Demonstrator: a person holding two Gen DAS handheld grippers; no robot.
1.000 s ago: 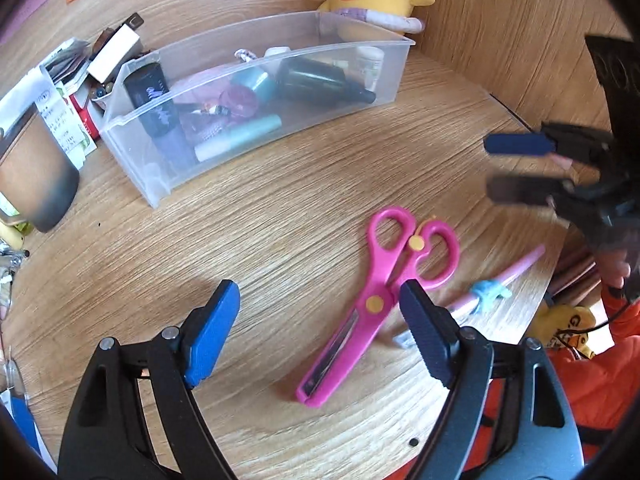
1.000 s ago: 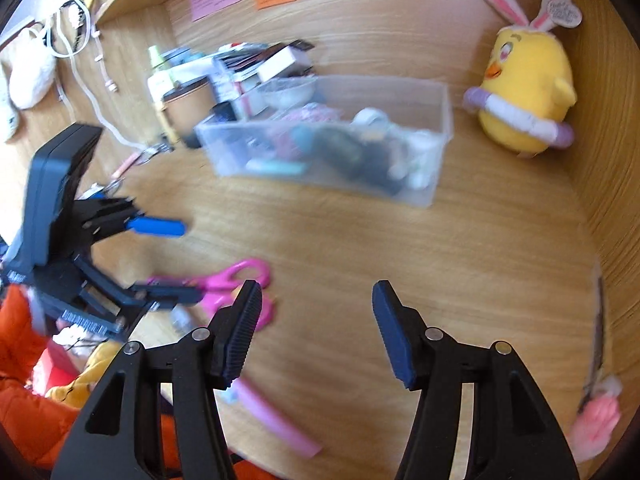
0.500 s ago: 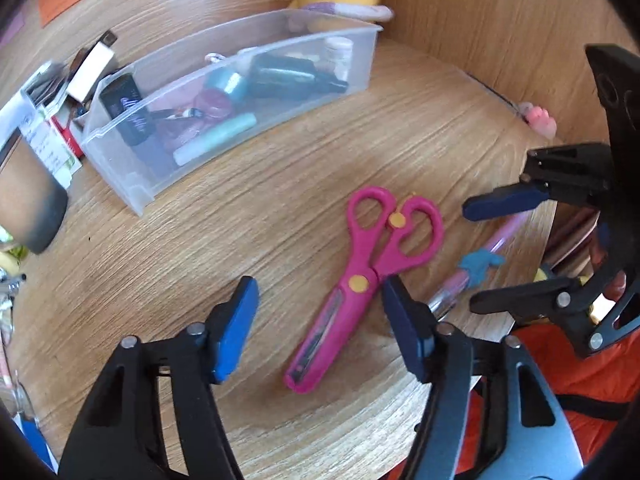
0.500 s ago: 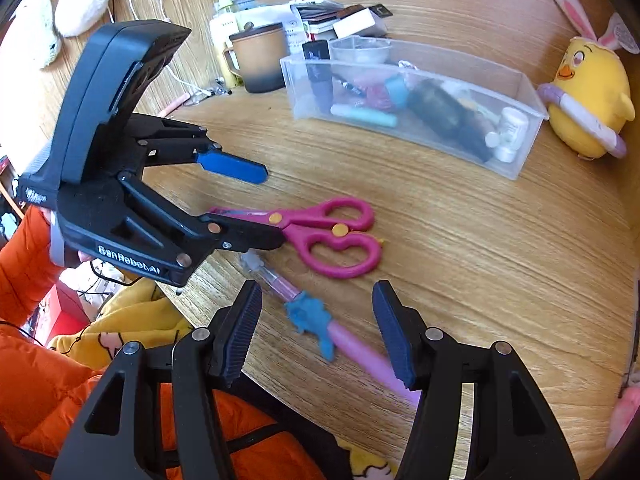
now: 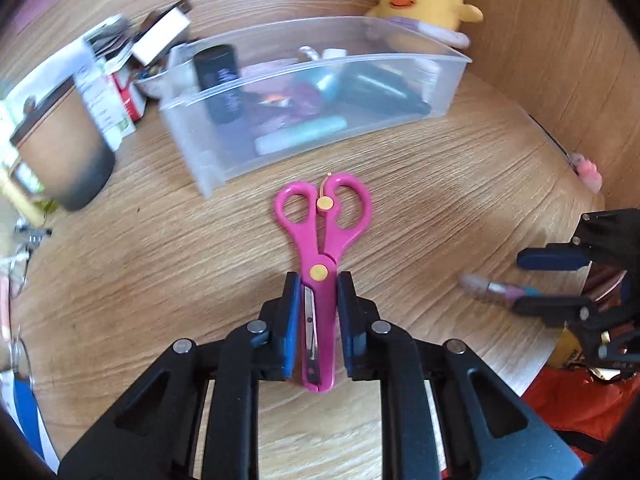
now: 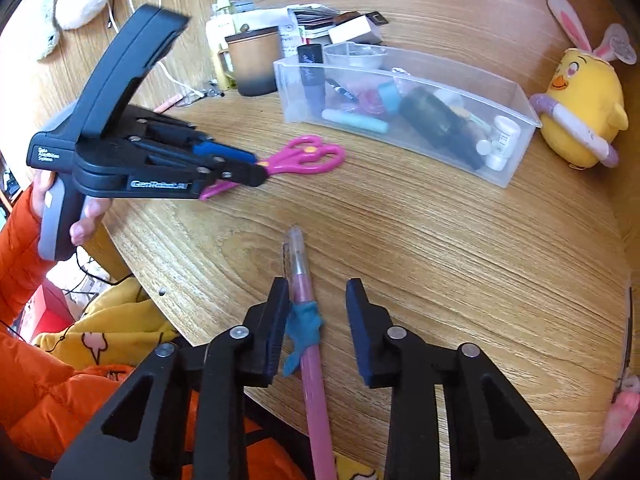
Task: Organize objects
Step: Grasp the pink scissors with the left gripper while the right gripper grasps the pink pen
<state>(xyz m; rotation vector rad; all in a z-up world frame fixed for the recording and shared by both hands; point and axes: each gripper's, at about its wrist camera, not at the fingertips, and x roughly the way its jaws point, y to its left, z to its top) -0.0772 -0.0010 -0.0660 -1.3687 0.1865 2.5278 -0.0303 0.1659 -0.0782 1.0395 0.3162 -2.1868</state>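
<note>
My left gripper [image 5: 318, 312] has its two pads drawn in against the blade end of the pink scissors [image 5: 322, 256], one pad on each side just below the yellow pivot; the jaws look closed on the blades, though a sliver of gap shows on the left side, so the contact there is hard to confirm. The scissors lie flat on the desk [image 5: 440, 208], handles pointing toward the clear bin [image 5: 448, 80] and tips back toward my wrist. In the right wrist view the same scissors [image 6: 304, 158] sit out from the bin's near left corner, with the left gripper [image 6: 248, 168] over their blades.

My right gripper [image 6: 318, 320] is open, its jaws standing either side of the pink pen [image 6: 308, 320] near the desk's near edge. The pen runs lengthwise between them, its blue charm [image 6: 302, 328] touching the left pad while the right pad stands apart from it. The pen's back end reaches past the desk edge.

The bin holds assorted small items. A yellow chick plush [image 6: 580, 112] sits at the desk's far right corner, a brown mug [image 6: 254, 62] beside the bin's left end.
</note>
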